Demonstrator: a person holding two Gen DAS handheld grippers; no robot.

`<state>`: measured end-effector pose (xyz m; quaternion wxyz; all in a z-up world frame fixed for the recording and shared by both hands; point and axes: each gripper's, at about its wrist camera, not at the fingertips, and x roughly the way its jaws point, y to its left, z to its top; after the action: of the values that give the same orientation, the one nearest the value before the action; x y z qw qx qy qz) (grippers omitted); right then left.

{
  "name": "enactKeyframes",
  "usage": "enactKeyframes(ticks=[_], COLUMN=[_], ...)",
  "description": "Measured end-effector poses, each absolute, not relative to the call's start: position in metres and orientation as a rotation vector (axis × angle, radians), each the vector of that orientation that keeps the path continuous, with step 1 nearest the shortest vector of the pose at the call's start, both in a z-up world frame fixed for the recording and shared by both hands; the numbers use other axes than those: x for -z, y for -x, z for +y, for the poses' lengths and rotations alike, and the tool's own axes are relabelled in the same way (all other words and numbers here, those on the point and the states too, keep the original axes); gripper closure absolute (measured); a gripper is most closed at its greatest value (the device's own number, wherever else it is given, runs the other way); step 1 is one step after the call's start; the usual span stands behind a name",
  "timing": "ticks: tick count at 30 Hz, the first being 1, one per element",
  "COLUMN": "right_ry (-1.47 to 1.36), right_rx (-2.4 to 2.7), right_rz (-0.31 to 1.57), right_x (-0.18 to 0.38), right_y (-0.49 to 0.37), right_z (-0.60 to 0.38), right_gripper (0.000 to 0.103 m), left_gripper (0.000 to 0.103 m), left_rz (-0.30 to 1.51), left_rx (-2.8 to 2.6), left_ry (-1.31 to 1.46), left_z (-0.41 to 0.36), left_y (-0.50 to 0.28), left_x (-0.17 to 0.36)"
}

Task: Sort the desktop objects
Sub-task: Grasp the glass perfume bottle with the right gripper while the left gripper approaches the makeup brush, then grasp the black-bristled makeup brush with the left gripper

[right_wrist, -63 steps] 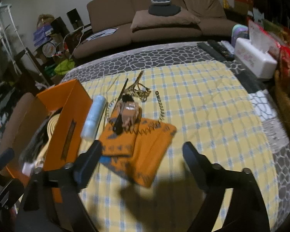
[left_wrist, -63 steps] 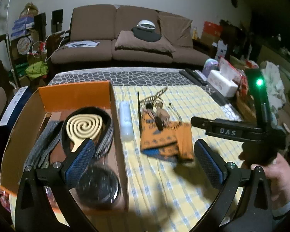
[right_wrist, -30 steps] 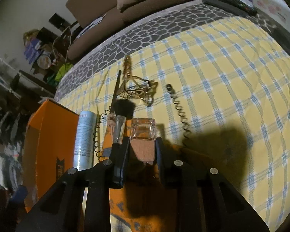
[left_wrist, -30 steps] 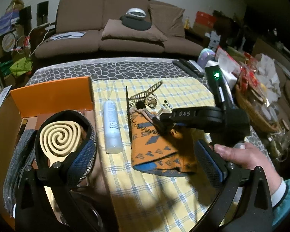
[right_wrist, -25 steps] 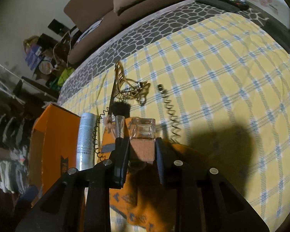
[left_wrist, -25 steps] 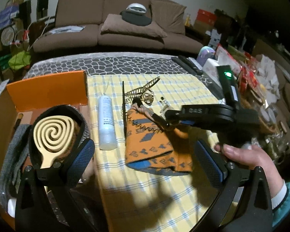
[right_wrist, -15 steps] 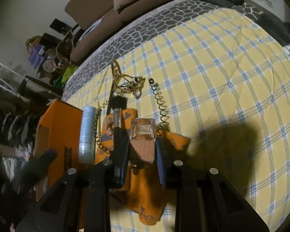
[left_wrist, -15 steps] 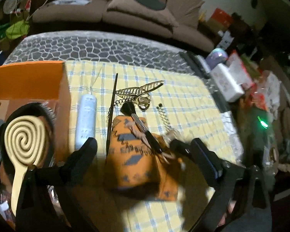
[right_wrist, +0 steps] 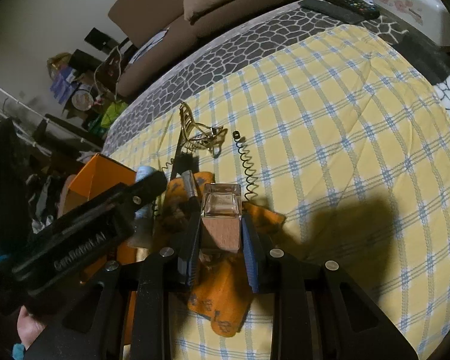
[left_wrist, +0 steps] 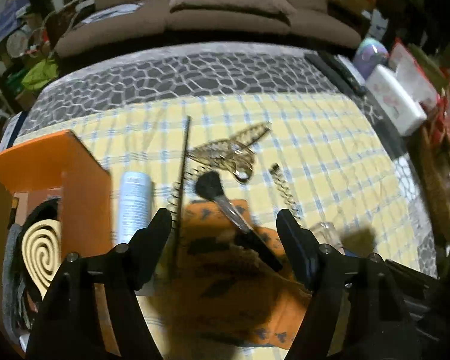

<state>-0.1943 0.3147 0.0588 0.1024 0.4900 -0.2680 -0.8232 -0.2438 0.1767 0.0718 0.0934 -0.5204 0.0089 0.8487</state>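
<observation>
My left gripper (left_wrist: pixel 225 234) hovers over the orange patterned cloth (left_wrist: pixel 234 300). Its jaws are closing, and the black makeup brush (left_wrist: pixel 225 201) lies slanted between them with neither pad touching it. My right gripper (right_wrist: pixel 220 225) is shut on a small glass bottle with a wooden cap (right_wrist: pixel 222 204) and holds it just above the cloth (right_wrist: pixel 222 303). That bottle (left_wrist: pixel 327 234) shows at the right of the left wrist view. A white tube (left_wrist: pixel 135 207), a thin black stick (left_wrist: pixel 183 165), a gold hair clip (left_wrist: pixel 231 153) and a spiral hair tie (left_wrist: pixel 285 192) lie on the yellow checked cloth.
An open orange box (left_wrist: pixel 60 168) at the left holds a cream spiral hairbrush (left_wrist: pixel 42 246). A white tissue box (left_wrist: pixel 396 102) and remotes (right_wrist: pixel 342 6) sit at the far right edge. A brown sofa stands behind the table. The left tool's black frame (right_wrist: pixel 84 234) crosses the right wrist view.
My left gripper has swung right and down from over the orange box to over the cloth and brush, its jaws narrowing. The right gripper has kept the bottle and shifted a little.
</observation>
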Motion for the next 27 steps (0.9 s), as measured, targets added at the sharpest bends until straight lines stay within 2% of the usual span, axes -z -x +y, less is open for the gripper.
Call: enactKeyframes(ticks=[7, 11, 15, 17, 20, 27], right_ry=[-1.469, -1.460, -1.459, -1.458, -1.451, -1.412], right_rx=[2.444, 2.457, 2.458, 2.458, 2.458, 2.457], right_rz=[-0.783, -0.793, -0.798, -0.799, -0.797, -0.794], right_x=[-0.057, -0.058, -0.058, -0.059, -0.061, -0.073], right_y=[0.190, 0.187, 0.186, 0.187, 0.186, 0.184], right_z=[0.324, 0.333, 0.337, 0.337, 0.338, 0.334], right_gripper=[0.077, 0.077, 0.077, 0.077, 0.077, 0.077], left_gripper=[0.037, 0.054, 0.066, 0.082, 0.091, 0.092], left_rz=[0.005, 0.047, 0.090, 0.068, 0.014, -0.035], left_rx=[-2.455, -2.437, -2.459, -2.465, -2.455, -2.453], left_ry=[1.665, 1.717, 1.726, 1.714, 1.695, 1.598], left_z=[0.190, 0.197, 0.200, 0.196, 0.189, 0.182], left_y=[0.259, 0.263, 0.263, 0.262, 0.262, 0.249], left_x=[-0.049, -0.035, -0.029, -0.031, -0.035, -0.059])
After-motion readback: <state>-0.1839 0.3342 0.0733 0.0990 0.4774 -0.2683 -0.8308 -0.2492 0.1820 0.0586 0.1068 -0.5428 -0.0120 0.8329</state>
